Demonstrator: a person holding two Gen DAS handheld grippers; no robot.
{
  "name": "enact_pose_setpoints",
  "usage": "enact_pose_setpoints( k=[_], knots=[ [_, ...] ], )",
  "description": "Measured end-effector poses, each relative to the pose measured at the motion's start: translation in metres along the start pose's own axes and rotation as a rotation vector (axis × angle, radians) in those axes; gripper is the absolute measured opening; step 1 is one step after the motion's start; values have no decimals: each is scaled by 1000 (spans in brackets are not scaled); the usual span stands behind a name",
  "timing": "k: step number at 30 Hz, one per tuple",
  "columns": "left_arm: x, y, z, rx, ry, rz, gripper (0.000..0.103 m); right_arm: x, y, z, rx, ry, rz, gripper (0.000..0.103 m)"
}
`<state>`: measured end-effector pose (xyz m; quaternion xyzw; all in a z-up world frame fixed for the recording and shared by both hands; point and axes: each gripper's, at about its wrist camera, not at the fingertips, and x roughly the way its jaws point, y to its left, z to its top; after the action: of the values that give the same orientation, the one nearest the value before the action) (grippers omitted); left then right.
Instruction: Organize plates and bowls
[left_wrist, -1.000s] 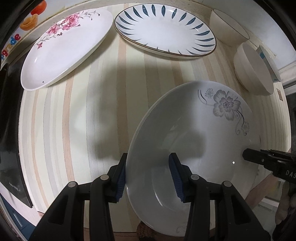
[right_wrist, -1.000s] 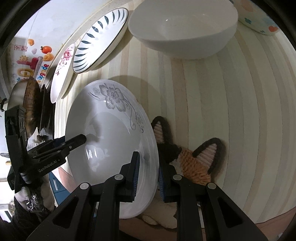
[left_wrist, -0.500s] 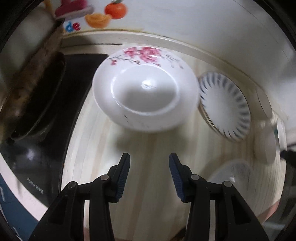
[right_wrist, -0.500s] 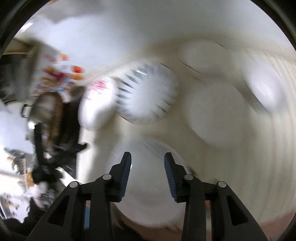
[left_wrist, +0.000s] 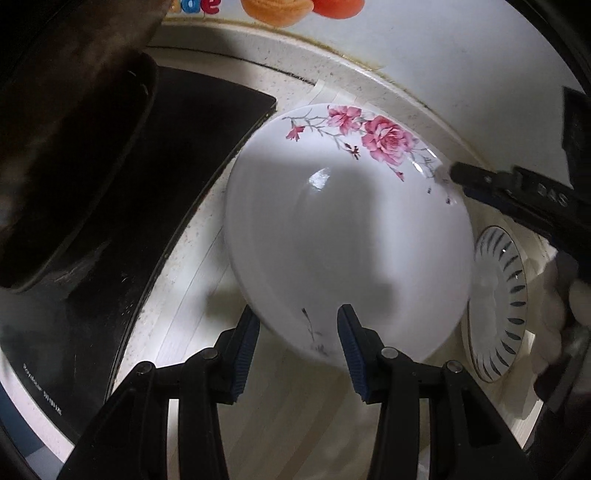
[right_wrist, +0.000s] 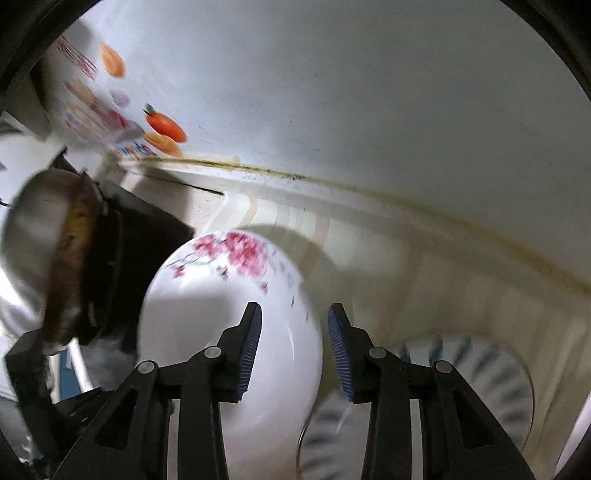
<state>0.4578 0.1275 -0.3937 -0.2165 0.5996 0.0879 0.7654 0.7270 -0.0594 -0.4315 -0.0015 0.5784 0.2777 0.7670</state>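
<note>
The wall (right_wrist: 369, 92) fills the top half of the right wrist view, from 9 round to 3 o'clock. Below it runs the pale striped counter (left_wrist: 295, 424), which shows at 6 o'clock in the left wrist view. A black cooktop (left_wrist: 129, 221) covers the 8 to 10 o'clock side of that view, and a dark pan (left_wrist: 66, 147) sits on it towards 10 o'clock.

The pink-flower plate (left_wrist: 332, 240) lies on the counter at the middle of the left wrist view. Its flowers are towards 1 o'clock and its 9 o'clock edge is just beside the cooktop. The blue-striped plate (left_wrist: 498, 306) lies at 4 o'clock. Its near edge is hidden behind the pink-flower plate's rim, and whether the two touch cannot be told.

The left gripper (left_wrist: 297, 350) comes in from 6 o'clock with its jaws apart. The pink-flower plate's near rim is between them, and the pads are not pressed on it.

The right gripper (right_wrist: 293, 347) reaches in from 3 o'clock in the left wrist view, its tip at the plate's 2 o'clock rim. Its own view is blurred. There the jaws have just been opening and stand apart, straddling that rim without clamping it.

Fruit stickers (left_wrist: 277, 7) sit on the wall at 12 o'clock.
</note>
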Motion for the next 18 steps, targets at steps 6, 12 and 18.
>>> enact_pose_setpoints(
  k=[6,12,18],
  knots=[
    [14,3,9,-26,21,-20,39,37,-9,21,4,54,27,23],
    [17,2,10,-26,-2,3,36,44,-4,24,-50,42,60,19],
    [8,7,4,-2,-8,10,36,34,-5,15,-60,49,95,14]
  ],
)
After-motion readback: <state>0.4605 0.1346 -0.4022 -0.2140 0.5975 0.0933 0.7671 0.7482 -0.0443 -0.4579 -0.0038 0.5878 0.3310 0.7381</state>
